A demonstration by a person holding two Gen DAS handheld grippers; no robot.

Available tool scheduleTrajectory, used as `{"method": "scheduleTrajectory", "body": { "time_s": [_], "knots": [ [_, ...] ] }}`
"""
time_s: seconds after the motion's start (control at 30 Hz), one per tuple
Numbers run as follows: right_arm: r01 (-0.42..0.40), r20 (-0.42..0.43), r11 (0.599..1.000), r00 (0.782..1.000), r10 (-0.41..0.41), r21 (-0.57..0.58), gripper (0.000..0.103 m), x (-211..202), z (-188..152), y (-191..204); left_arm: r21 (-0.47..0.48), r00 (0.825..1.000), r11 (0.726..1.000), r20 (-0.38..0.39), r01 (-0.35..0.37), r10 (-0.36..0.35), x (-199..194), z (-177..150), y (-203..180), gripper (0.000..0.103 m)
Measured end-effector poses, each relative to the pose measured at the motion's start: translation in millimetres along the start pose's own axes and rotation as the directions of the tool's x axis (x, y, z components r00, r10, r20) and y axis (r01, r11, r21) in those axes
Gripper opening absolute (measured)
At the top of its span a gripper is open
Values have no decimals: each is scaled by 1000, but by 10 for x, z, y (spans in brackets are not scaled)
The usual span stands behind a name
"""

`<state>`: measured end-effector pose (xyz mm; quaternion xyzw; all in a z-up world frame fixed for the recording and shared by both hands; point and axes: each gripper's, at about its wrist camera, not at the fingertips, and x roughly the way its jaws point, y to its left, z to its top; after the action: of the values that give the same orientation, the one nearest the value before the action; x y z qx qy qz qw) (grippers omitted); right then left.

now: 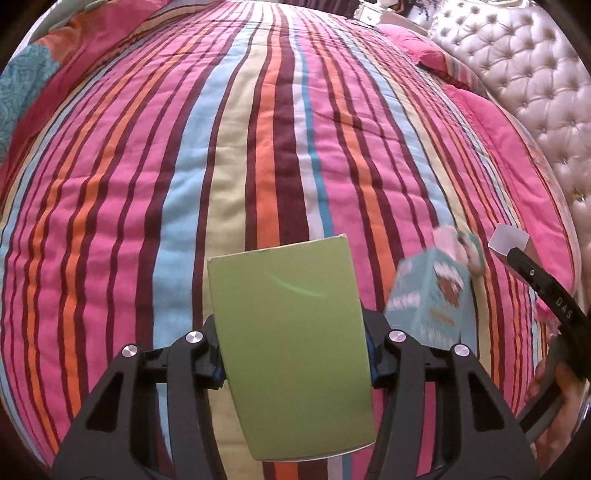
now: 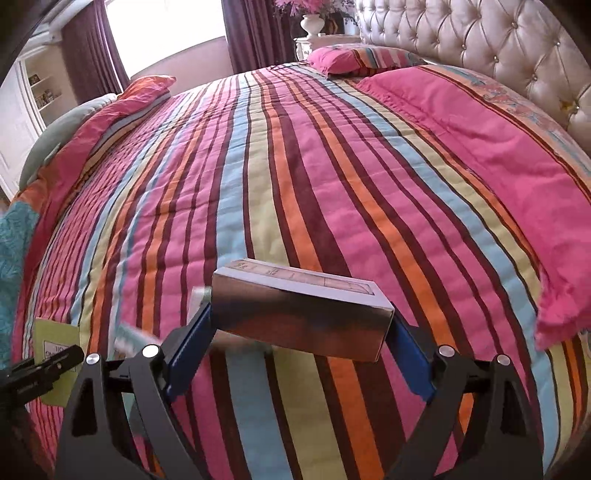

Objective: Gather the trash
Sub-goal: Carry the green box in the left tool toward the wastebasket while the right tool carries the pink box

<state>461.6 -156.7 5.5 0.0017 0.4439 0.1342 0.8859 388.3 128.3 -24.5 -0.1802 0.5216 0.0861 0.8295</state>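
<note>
A flat green box [image 1: 288, 332] stands between the pads of my left gripper [image 1: 295, 365], which is shut on its two sides and holds it just above the striped quilt [image 1: 258, 147]. To its right a teal carton [image 1: 432, 299] sits blurred on the bed. In the right wrist view a long brown and silver box [image 2: 295, 295] lies crosswise between the blue pads [image 2: 192, 336] of my right gripper [image 2: 301, 326], gripped by its ends. The green box [image 2: 55, 339] and the left gripper [image 2: 40, 369] show at the lower left there. The silver box's end [image 1: 508, 240] shows at the right of the left wrist view.
The bed carries pink pillows [image 2: 480, 166] along a tufted cream headboard [image 2: 480, 44]. More pillows [image 2: 122, 103] lie at the far left side. A white stand with a vase [image 2: 314, 26] is beyond the bed. A person's hand [image 1: 554, 391] holds the right tool.
</note>
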Motion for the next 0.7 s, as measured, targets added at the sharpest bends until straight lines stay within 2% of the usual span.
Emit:
{"method": "scheduleTrajectory", "body": {
  "time_s": [0.27, 0.7],
  "knots": [
    [-9, 9, 997, 1000, 10, -78, 85, -452, -414, 50, 38, 1000, 999, 13, 4, -4, -327, -433, 45, 52],
    [-50, 9, 982, 999, 53, -180, 85, -961, -1106, 266, 103, 1000, 995, 18, -18, 16, -740, -1284, 200, 52]
  ]
}}
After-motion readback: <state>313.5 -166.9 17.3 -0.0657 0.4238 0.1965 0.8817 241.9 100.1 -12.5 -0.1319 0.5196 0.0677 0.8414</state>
